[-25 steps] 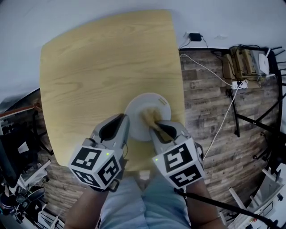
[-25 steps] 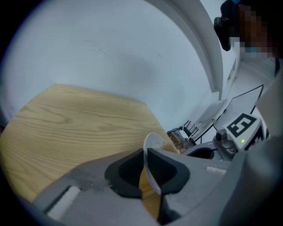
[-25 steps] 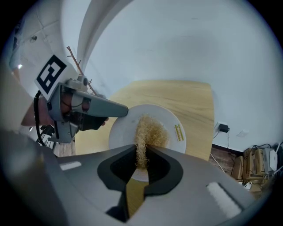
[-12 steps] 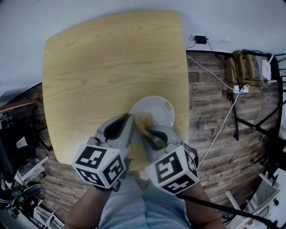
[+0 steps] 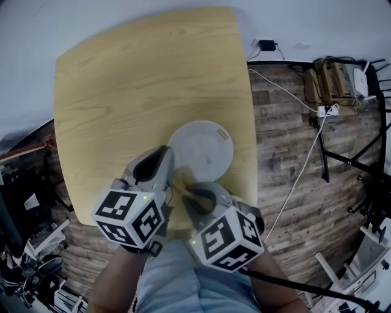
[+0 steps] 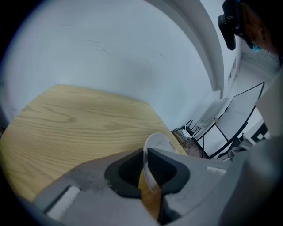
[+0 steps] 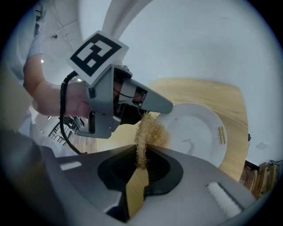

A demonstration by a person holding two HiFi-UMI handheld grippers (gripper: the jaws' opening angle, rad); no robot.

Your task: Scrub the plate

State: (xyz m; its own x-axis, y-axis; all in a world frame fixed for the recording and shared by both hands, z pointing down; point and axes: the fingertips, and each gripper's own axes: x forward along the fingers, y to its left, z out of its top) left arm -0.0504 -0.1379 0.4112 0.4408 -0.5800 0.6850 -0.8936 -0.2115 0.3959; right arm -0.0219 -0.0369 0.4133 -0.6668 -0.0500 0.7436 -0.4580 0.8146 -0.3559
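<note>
Now, left gripper [image 6: 146, 152]: clamped on plate [image 5: 204, 143] rim
Right gripper [image 7: 142, 154]: pinching scrubber [image 7: 151, 131], seemingly at rim
Technique: press, circle inward

light wood table [image 5: 146, 79] | dark plank floor [image 5: 287, 159] | white wall [image 5: 91, 18]

Overhead and jaw-level views, plate [image 5: 200, 151] shared

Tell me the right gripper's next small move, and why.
Likely slide the right gripper forward, carrying the scrubber onto the plate: the scrubber sits at its near rim, by the left gripper clamping that rim, with the face beyond it.
</note>
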